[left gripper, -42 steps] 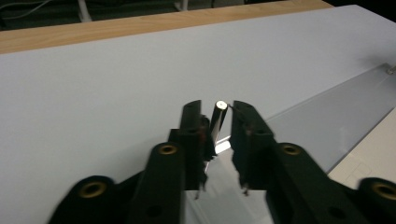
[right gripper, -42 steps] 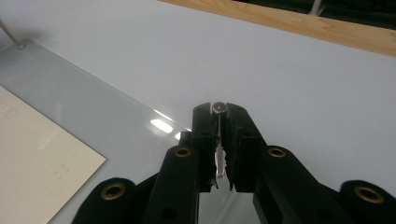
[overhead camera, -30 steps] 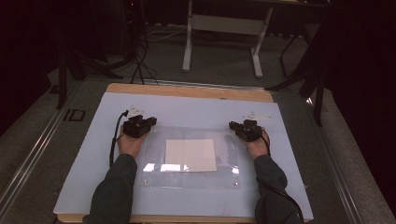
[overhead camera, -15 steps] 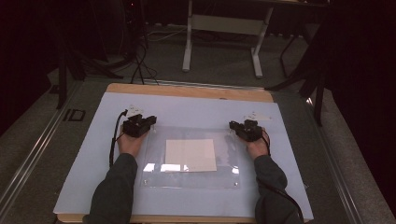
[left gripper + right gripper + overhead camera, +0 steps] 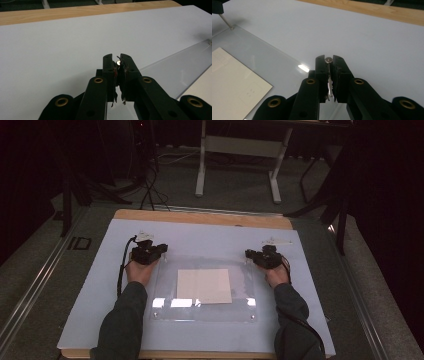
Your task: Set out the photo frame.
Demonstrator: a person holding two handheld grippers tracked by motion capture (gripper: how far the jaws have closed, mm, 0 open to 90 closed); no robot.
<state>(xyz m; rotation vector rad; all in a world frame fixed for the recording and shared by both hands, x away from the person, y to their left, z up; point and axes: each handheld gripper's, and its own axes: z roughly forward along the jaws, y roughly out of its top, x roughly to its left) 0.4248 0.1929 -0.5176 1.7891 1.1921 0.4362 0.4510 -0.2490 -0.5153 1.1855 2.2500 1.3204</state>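
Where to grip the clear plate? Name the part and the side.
Take the clear plate by the thin pins at its two far corners, coming from the near side, jaws across each shank. It lies flat on the mat, so its edges offer little to pinch.

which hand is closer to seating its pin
Left, probably: the thin metal pin in the left gripper touches a far corner of the clear acrylic plate; the round-headed pin in the right gripper hides its tip between the fingers.
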